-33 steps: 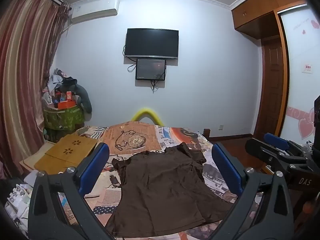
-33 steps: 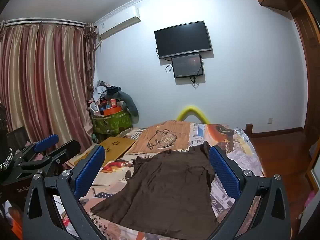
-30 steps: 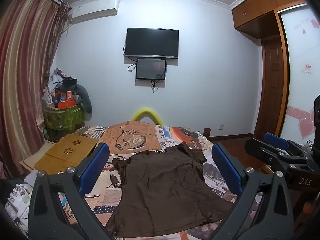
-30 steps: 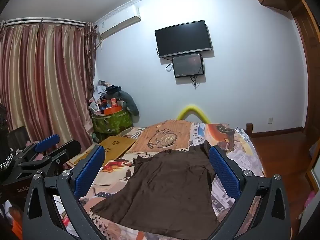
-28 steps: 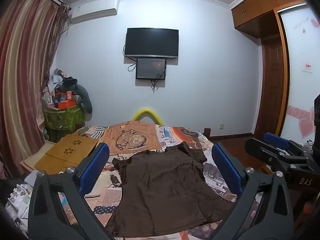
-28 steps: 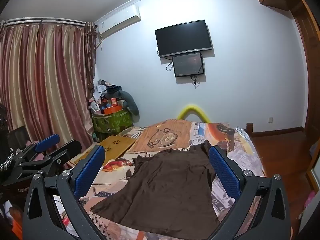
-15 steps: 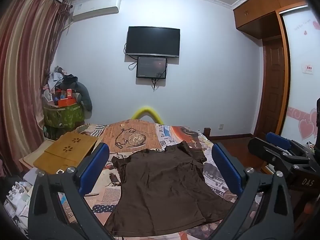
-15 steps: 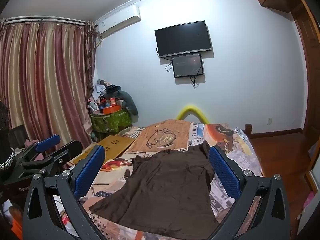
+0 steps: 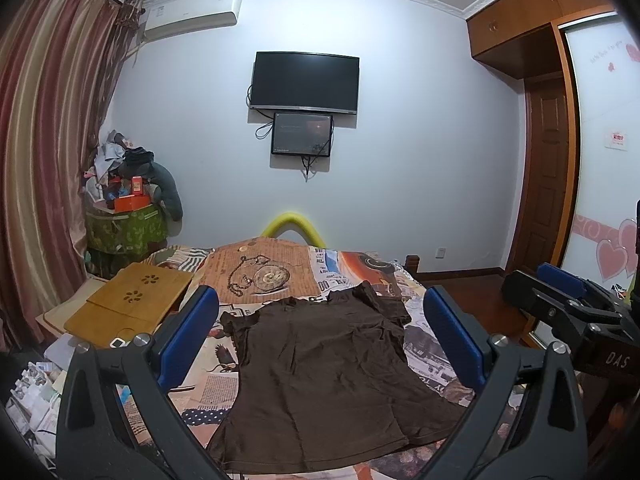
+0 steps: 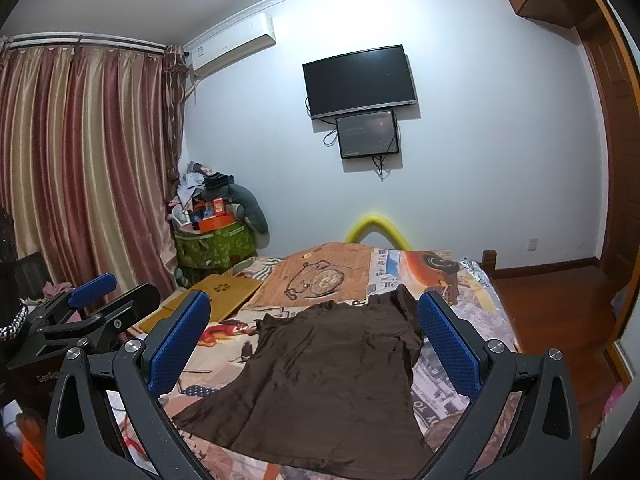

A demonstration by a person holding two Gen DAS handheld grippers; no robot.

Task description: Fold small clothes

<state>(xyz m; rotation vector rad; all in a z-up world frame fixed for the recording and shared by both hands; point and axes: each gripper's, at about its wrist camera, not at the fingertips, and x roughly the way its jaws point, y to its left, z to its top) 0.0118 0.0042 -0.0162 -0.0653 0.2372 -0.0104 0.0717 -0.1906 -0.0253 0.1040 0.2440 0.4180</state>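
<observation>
A small dark brown short-sleeved shirt (image 9: 324, 376) lies spread flat on the bed, hem toward me and collar toward the far wall; it also shows in the right wrist view (image 10: 328, 376). My left gripper (image 9: 320, 336) is open and empty, held above the near edge of the bed with the shirt between its blue pads. My right gripper (image 10: 314, 336) is open and empty, likewise above the shirt. Each gripper shows in the other's view: the right gripper (image 9: 568, 304) at the right, the left gripper (image 10: 84, 312) at the left.
The bed (image 9: 264, 276) has a printed patchwork cover. A wooden lap tray (image 9: 128, 304) lies at its left side. A green box piled with clutter (image 9: 128, 220) stands by the curtain. A yellow foam arc (image 9: 294, 224) rises behind the bed. Papers lie at left (image 9: 36, 392).
Both grippers have drifted only slightly; the view has shifted a little. The shirt lies as before and both jaws stay open.
</observation>
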